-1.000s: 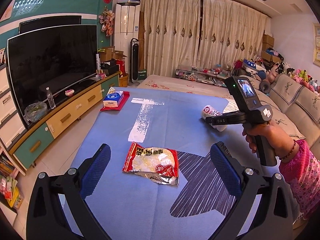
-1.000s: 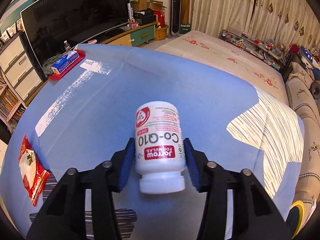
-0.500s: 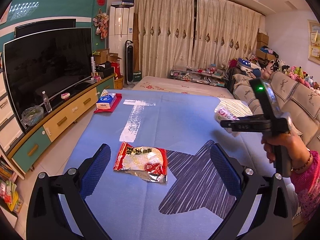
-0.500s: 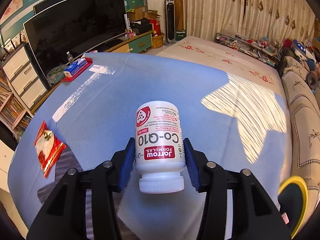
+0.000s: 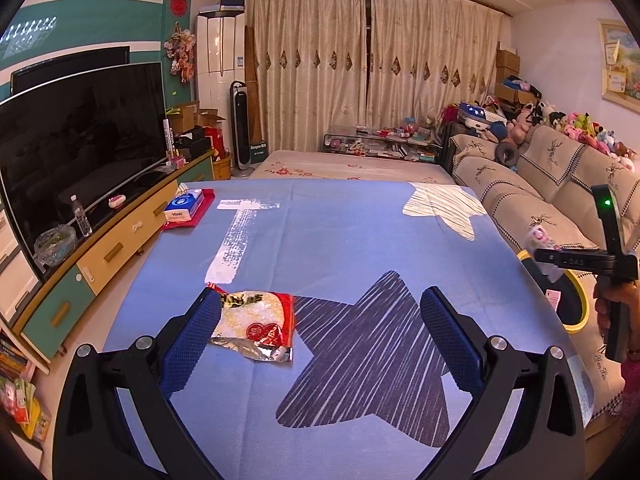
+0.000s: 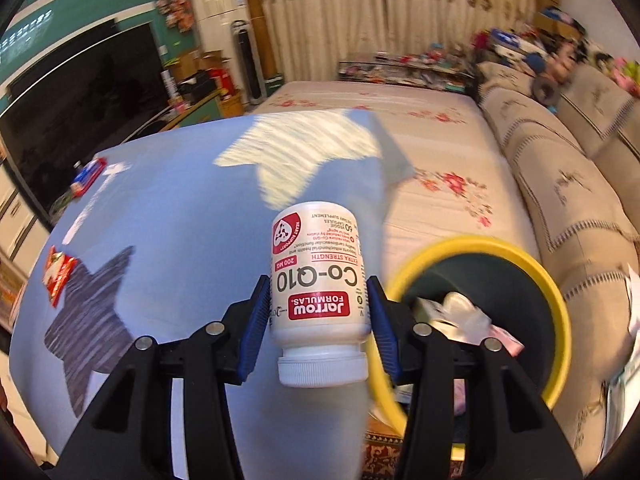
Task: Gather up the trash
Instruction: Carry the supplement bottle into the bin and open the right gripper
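white plastic supplement bottle [image 6: 318,300] clamped between the blue pads of the right gripper [image 6: 318,312], cap toward the camera.

the bottle hangs over the edge of the blue star-patterned cloth [image 6: 180,220], just beside the round yellow-rimmed dark bin [image 6: 556,292] with crumpled waste inside. the red and white snack wrapper [image 5: 254,324] lies flat on the cloth, just in front of the left pad of the left gripper [image 5: 320,328], whose jaws stand wide and hold nothing.
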### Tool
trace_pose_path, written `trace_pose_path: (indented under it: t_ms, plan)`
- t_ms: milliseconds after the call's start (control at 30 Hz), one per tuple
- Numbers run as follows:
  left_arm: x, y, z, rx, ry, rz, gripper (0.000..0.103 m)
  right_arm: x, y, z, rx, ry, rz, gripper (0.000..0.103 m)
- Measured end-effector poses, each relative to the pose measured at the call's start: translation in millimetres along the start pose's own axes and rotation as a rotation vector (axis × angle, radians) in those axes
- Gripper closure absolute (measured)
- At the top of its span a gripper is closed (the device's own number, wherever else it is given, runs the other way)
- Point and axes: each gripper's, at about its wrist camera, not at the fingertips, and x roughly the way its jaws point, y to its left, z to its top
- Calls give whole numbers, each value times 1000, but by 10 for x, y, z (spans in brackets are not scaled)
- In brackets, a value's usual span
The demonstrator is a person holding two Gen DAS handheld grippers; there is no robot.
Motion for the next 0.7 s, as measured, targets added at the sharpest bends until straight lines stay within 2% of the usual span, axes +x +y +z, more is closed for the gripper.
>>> trace_pose_path:
  t_ms: [133, 267, 433, 467, 533, 700]
  plan:
    - [25, -92, 8, 15, 5, -1, 5, 16, -458, -93, 84, 10, -58, 57]
    - [45, -167, 15, 30, 12, -1, 5, 160, -749, -190, 122, 52, -99, 57]
    - [54, -236, 19, 51, 15, 6, 5, 386, -894, -305, 139, 102, -138, 57]
    - [59, -236, 29, 54, 16, 7, 5, 404, -906, -320, 149, 101, -142, 54]
    - [56, -241, 29, 63, 20, 12, 5, 405, -931, -336, 164, 88, -155, 43]
    - [-4, -170, -18, 92, 29, 31, 5, 258, -842, -331, 152, 42, -140, 40]
